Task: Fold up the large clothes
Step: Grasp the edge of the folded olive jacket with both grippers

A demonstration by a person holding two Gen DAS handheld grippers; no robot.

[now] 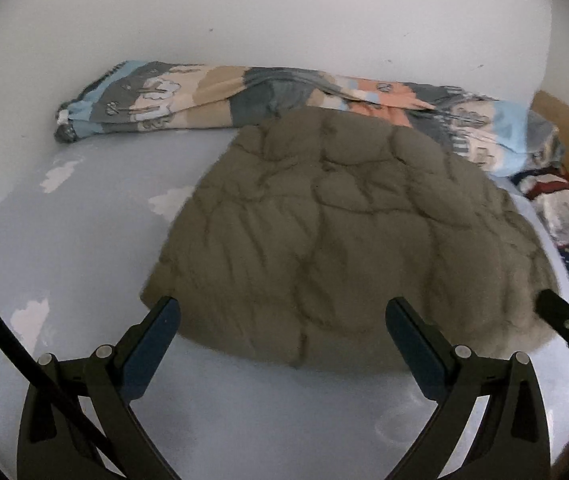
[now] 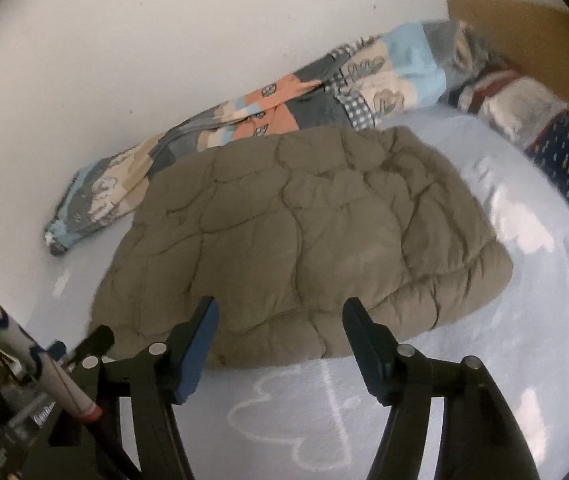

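Note:
An olive-brown quilted jacket [image 1: 324,232] lies folded into a rough rectangle on the pale blue bed sheet [image 1: 64,264]; the right wrist view shows the same jacket [image 2: 296,240]. My left gripper [image 1: 282,308] hovers above its near edge, open wide, nothing between the fingers. My right gripper [image 2: 280,308] also hangs over the near edge of the jacket, open and holding nothing. A black tip of the right gripper shows at the right edge of the left wrist view. The left gripper's tip appears at lower left in the right wrist view.
A rolled patchwork blanket [image 1: 244,96] lies along the white wall [image 1: 284,12] behind the jacket. Patterned pillows [image 2: 556,148] and a tan headboard [image 2: 524,28] sit at the right. The sheet [image 2: 544,320] carries white cloud prints.

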